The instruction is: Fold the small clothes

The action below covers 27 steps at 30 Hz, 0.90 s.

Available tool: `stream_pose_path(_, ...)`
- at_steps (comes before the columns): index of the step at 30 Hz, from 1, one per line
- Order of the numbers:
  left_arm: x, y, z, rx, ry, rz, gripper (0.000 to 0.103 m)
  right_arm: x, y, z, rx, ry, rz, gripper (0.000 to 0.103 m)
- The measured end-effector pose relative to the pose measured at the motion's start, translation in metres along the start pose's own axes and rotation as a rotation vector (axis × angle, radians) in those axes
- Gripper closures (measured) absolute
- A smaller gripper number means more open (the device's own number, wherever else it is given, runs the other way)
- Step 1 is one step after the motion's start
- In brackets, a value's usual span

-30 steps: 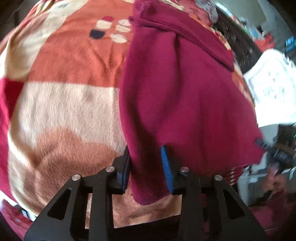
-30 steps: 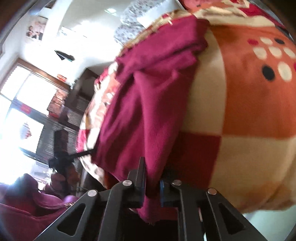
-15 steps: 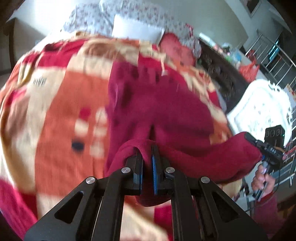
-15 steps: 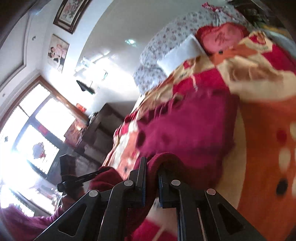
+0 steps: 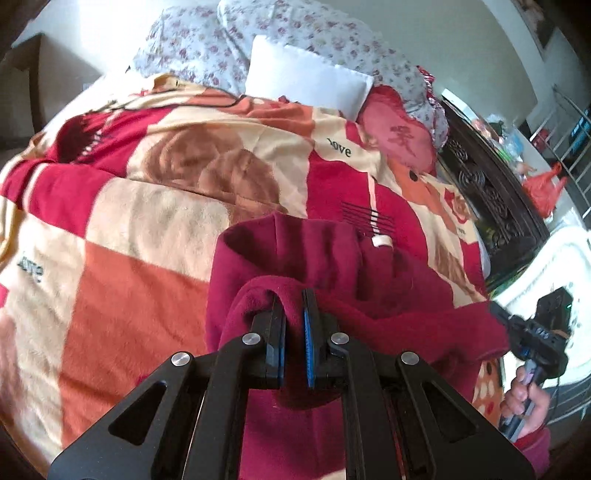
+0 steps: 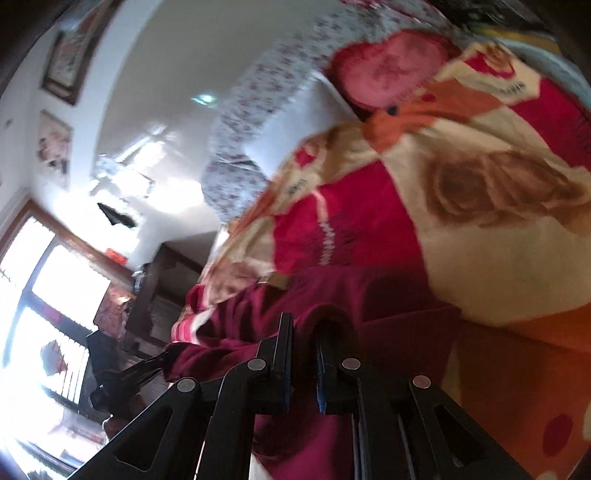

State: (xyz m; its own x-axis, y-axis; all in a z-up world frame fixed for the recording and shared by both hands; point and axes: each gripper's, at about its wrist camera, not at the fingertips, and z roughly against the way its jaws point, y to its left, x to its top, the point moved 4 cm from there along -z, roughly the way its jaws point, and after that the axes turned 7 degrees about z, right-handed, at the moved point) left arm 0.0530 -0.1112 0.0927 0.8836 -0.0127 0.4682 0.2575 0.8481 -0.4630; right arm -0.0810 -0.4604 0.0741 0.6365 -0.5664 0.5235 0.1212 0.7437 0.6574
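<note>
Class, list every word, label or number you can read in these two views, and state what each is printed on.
"Love" on a cream square of the blanket, far side, left wrist view.
"Love" again on the cream square at its left edge.
Small print at the blanket's right edge: too small to read.
Character on the heart-shaped cushion: too blurred to read.
White tag on the maroon garment: no readable print.
Right wrist view: blanket lettering too blurred.

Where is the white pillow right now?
In the left wrist view the white pillow lies at the far end of the bed, in front of the flowery pillows and just left of the red heart cushion, beyond the patchwork blanket.
</note>
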Motion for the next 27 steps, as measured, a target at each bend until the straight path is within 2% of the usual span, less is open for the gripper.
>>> stream_pose_path(3, 0.007, 0.004, -0.005, -0.030, 0.013, 0.048, 0.096, 0.005, -0.009, -0.006, -0.025, 0.008, -0.022, 0.094)
stream_pose_path(5, 0.013, 0.003, -0.008, -0.028, 0.014, 0.056, 0.090, 0.008, -0.004, -0.008, -0.055, 0.019, 0.008, 0.094)
stream_pose_path(8, 0.021, -0.001, -0.014, -0.009, 0.041, 0.041, 0.073, 0.016, 0.005, -0.011, -0.082, 0.024, 0.058, 0.094)
stream_pose_path(9, 0.024, -0.002, -0.014, -0.001, 0.039, 0.041, 0.062, 0.021, 0.007, -0.012, -0.072, 0.025, 0.046, 0.094)
stream_pose_path(10, 0.025, -0.002, -0.013, 0.002, 0.026, 0.043, 0.055, 0.023, 0.007, -0.014, -0.063, 0.028, 0.031, 0.094)
stream_pose_path(11, 0.029, -0.002, -0.010, 0.008, -0.003, 0.048, 0.054, 0.026, 0.006, -0.015, -0.063, 0.034, 0.014, 0.094)
stream_pose_path(16, 0.036, -0.001, -0.001, 0.007, -0.027, 0.058, 0.052, 0.026, -0.011, -0.014, -0.068, 0.047, -0.114, 0.094)
stream_pose_path(22, 0.024, -0.004, 0.005, 0.016, -0.037, 0.030, 0.052, 0.021, -0.031, -0.016, -0.050, 0.041, -0.236, 0.094)
stream_pose_path(27, 0.029, 0.001, 0.005, 0.034, -0.051, 0.057, 0.052, 0.035, -0.032, -0.030, -0.042, 0.067, -0.249, 0.094)
